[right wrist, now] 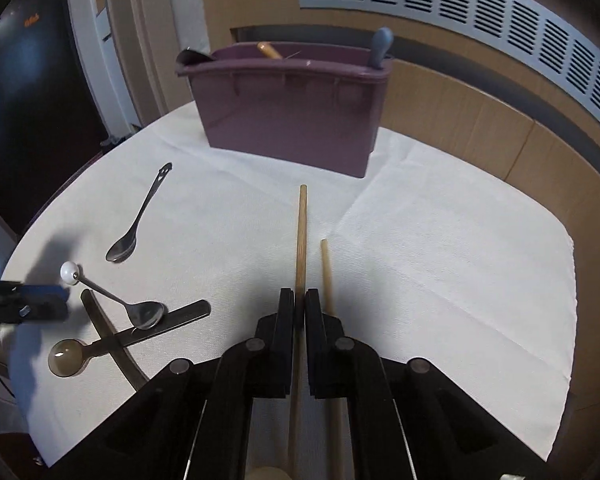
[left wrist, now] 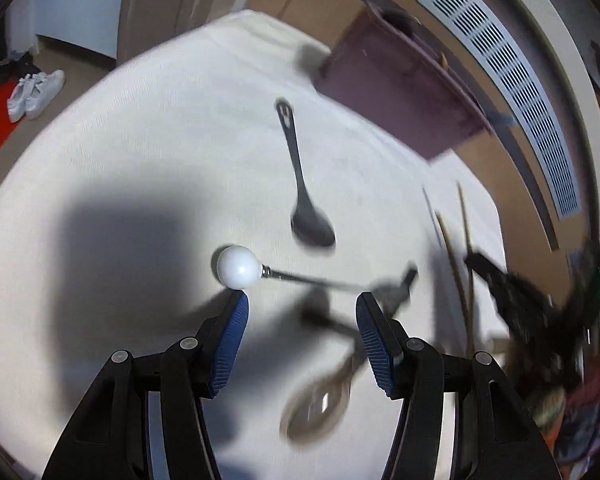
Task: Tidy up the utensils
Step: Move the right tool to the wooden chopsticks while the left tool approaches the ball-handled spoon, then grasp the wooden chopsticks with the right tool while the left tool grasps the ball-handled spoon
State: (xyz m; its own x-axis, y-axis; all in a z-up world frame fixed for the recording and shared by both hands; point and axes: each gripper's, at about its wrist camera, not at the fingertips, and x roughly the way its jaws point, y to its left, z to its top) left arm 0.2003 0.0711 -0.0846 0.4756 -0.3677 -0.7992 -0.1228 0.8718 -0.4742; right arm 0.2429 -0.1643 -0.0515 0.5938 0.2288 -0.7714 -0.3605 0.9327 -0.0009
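My right gripper is shut on a long wooden chopstick that runs between its jaws over the white cloth. A second chopstick lies just to its right, free. My left gripper hangs open above a small spoon with a white ball end, with nothing between its blue pads. One of those pads also shows beside the ball in the right wrist view. A dark spoon with a cut-out handle lies farther off.
A purple utensil caddy stands at the table's far side, with a wooden handle and a blue handle sticking out. A brown ladle-like spoon and crossed flat metal pieces lie under the ball spoon. The round table's edge curves close on the left.
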